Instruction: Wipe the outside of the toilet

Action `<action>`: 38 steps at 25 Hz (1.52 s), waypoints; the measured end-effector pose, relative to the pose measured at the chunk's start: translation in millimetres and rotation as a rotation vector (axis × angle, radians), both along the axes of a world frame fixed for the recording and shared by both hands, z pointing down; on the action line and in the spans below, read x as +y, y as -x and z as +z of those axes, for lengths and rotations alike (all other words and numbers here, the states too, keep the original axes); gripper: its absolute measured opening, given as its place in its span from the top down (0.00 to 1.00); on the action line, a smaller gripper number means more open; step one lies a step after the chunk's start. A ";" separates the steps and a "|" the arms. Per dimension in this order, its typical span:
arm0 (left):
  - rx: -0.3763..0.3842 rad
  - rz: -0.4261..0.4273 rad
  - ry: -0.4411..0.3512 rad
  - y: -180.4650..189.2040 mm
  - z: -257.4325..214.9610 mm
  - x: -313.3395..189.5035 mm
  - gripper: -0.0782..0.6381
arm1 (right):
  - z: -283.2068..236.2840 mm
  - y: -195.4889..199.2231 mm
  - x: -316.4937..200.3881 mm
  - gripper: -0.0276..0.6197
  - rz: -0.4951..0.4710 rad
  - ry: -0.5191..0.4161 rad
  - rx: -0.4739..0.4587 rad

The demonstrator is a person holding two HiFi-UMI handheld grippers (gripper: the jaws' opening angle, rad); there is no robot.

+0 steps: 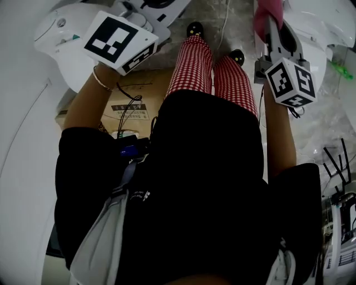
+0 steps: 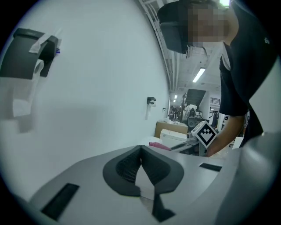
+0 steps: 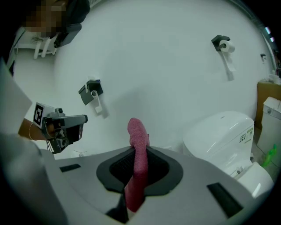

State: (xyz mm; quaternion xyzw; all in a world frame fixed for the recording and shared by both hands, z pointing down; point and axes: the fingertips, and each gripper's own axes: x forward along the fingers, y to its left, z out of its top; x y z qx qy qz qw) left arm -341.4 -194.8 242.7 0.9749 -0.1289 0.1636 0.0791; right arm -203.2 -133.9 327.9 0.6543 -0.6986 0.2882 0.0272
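Observation:
A white toilet stands to the right in the right gripper view; in the head view it is at the top right. My right gripper is shut on a pink cloth, which sticks up between the jaws, apart from the toilet. In the head view the cloth shows at the top edge, above the right marker cube. My left gripper has its jaws together with nothing between them, facing a bare white wall. A second white toilet lies by the left marker cube.
A cardboard box sits on the floor in front of the person's red-checked legs. Toilet-paper holders hang on the curved white wall. Clear plastic wrap and black cables lie at the right.

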 end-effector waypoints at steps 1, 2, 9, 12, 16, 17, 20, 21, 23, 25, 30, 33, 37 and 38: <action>0.000 0.007 -0.011 0.8 -6.6 0.4 0.88 | -6.2 1.7 0.0 0.87 -0.004 -0.009 -0.005; 0.002 0.009 -0.022 1.3 -13.8 0.7 0.88 | -13.7 2.8 0.6 0.87 -0.009 -0.020 -0.006; 0.058 -0.033 -0.087 -5.2 -72.6 -0.2 0.88 | -55.4 -7.4 17.4 0.87 -0.037 -0.073 0.027; 0.043 -0.034 -0.147 -7.7 -89.5 -1.1 0.88 | -65.6 -18.3 20.9 0.87 -0.019 -0.094 0.028; 0.050 -0.031 -0.166 -14.5 -106.0 3.1 0.88 | -89.4 -33.1 20.9 0.87 -0.014 -0.145 0.025; 0.054 -0.034 -0.166 -14.9 -109.4 3.2 0.88 | -95.2 -35.0 20.1 0.87 -0.014 -0.159 0.022; 0.093 -0.052 -0.156 -17.7 -124.6 4.4 0.88 | -114.8 -40.9 21.8 0.87 -0.012 -0.206 0.008; 0.116 -0.058 -0.151 -20.2 -132.2 6.1 0.88 | -121.9 -43.9 24.0 0.87 -0.010 -0.221 0.004; 0.148 -0.064 -0.157 -27.1 -148.3 12.5 0.88 | -135.3 -51.6 30.2 0.87 -0.003 -0.248 0.007; 0.158 -0.063 -0.180 -35.9 -162.7 19.6 0.88 | -148.0 -60.7 37.0 0.87 0.000 -0.276 0.020; 0.172 -0.047 -0.192 -62.9 -185.1 39.4 0.88 | -182.5 -88.7 55.3 0.87 0.008 -0.358 0.019; 0.163 -0.019 -0.204 -80.1 -191.0 51.5 0.88 | -204.6 -104.2 67.5 0.87 0.027 -0.411 0.031; 0.154 0.033 -0.219 -104.9 -200.2 73.6 0.88 | -232.6 -117.0 90.9 0.87 0.022 -0.463 0.063; 0.159 0.053 -0.225 -112.0 -203.6 79.8 0.88 | -240.0 -119.1 97.5 0.87 0.019 -0.476 0.078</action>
